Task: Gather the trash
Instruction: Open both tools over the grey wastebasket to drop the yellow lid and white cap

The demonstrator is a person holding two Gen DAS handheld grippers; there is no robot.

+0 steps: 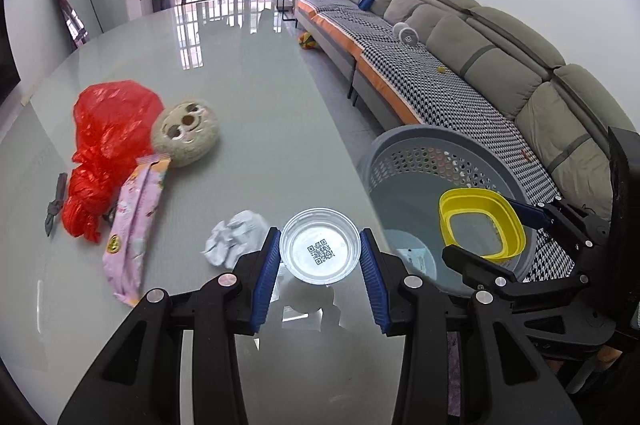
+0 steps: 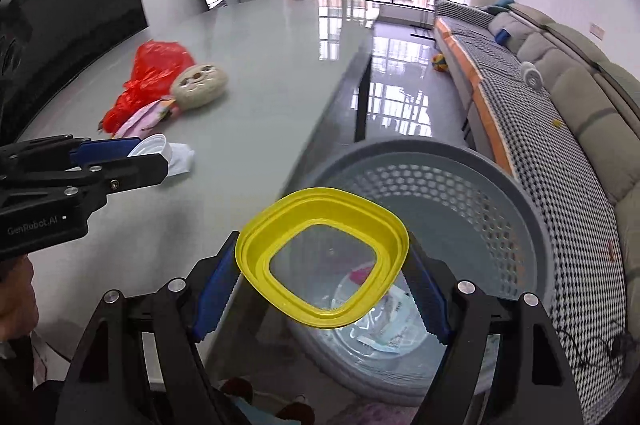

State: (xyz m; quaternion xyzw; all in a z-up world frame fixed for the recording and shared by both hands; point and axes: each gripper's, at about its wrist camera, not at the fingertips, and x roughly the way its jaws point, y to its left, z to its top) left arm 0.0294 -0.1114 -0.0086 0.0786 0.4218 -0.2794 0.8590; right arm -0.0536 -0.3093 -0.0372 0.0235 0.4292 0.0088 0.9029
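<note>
My left gripper [image 1: 320, 233] is shut on a small clear plastic cup [image 1: 320, 257] with a QR label, held just above the glass table [image 1: 248, 85]. To its right, my right gripper [image 2: 322, 239] is shut on a yellow-rimmed clear container [image 2: 256, 245], which hangs over the grey perforated basket [image 2: 460, 193] beside the table's edge. Wrappers and clear plastic [image 2: 380, 333] lie in the basket's bottom. On the table rest a crumpled white paper [image 1: 236, 237], a pink wrapper [image 1: 134, 221] and a red plastic bag [image 1: 112, 129].
A round plush toy [image 1: 186, 133] lies against the red bag, and a dark hand tool [image 1: 56, 205] sits at the table's left edge. A long grey sofa [image 1: 480, 65] runs behind the basket. A dark screen [image 2: 80, 9] stands far left.
</note>
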